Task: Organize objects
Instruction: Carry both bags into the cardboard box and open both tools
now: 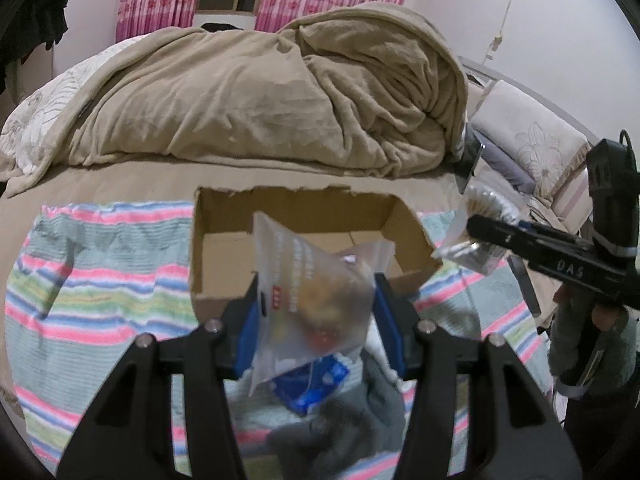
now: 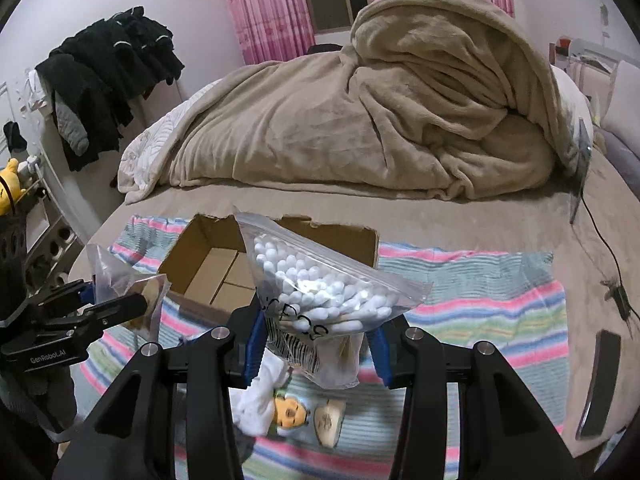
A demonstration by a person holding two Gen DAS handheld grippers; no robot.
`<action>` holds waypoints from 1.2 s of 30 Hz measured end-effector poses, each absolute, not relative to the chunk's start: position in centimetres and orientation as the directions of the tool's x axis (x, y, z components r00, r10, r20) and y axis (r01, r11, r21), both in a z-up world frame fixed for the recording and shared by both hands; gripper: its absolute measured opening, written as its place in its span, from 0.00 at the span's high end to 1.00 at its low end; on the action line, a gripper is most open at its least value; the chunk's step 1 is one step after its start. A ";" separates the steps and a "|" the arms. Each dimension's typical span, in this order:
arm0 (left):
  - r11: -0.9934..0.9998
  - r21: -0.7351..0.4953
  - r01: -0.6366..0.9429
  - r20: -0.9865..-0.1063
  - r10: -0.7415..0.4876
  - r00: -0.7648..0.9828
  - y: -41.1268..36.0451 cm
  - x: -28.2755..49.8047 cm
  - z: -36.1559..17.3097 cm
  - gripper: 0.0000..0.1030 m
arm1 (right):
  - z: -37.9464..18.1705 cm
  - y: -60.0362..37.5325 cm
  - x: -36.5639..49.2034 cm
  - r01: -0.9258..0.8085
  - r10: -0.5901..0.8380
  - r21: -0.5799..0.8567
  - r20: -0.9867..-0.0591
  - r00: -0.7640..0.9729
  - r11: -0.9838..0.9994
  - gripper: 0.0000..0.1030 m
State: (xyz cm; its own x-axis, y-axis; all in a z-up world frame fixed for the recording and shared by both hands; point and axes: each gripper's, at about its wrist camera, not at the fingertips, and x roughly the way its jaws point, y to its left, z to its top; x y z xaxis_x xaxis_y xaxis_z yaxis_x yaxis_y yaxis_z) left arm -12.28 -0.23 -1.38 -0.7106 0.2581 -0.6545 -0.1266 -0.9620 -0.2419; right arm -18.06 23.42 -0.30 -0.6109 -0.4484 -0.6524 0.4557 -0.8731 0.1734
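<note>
At lower centre of each wrist view a bag hung pinched between blue pads: the left gripper [image 1: 316, 312] clenched a frosted snack pouch [image 1: 312, 300], the right gripper [image 2: 316, 344] a clear zip bag of cotton swabs [image 2: 320, 288] — both held above the striped towel [image 1: 100, 280], just short of the open cardboard box [image 1: 296, 208]. Both looked light, soft and slippery — crinkly film best gripped near a sealed edge, the box stiff, with a torn rim.
</note>
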 end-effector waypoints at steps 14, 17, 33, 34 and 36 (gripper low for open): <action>-0.956 -0.246 -0.162 -0.656 0.287 -0.698 1.9 -18.3 -3.8 0.49 | -4.1 20.8 -22.7 0.490 -0.464 0.183 -0.697 -0.546 -0.852 0.55; -0.957 -0.235 -0.168 -0.662 0.284 -0.693 2.7 -19.2 -4.5 0.49 | -4.8 20.2 -23.1 0.506 -0.470 0.183 -0.709 -0.526 -0.843 0.56; -0.952 -0.254 -0.173 -0.705 0.305 -0.641 3.7 -21.2 -6.5 0.38 | -7.2 19.8 -24.5 0.502 -0.456 0.185 -0.738 -0.497 -0.845 0.40; -0.952 -0.255 -0.170 -0.703 0.303 -0.643 3.6 -21.2 -6.3 0.38 | -7.0 19.8 -24.5 0.499 -0.455 0.183 -0.735 -0.502 -0.847 0.38; -0.953 -0.256 -0.163 -0.699 0.299 -0.649 3.3 -20.9 -5.9 0.38 | -6.8 20.0 -24.4 0.491 -0.448 0.179 -0.733 -0.511 -0.853 0.36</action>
State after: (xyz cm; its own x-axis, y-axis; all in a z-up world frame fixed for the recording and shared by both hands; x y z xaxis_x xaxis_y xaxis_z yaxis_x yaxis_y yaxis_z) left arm -20.93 3.32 -5.94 -0.6494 0.2989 -0.6992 -0.1633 -0.9529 -0.2557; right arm -24.43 20.02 -6.77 -0.5111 -0.4483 -0.7333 0.4909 -0.8526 0.1791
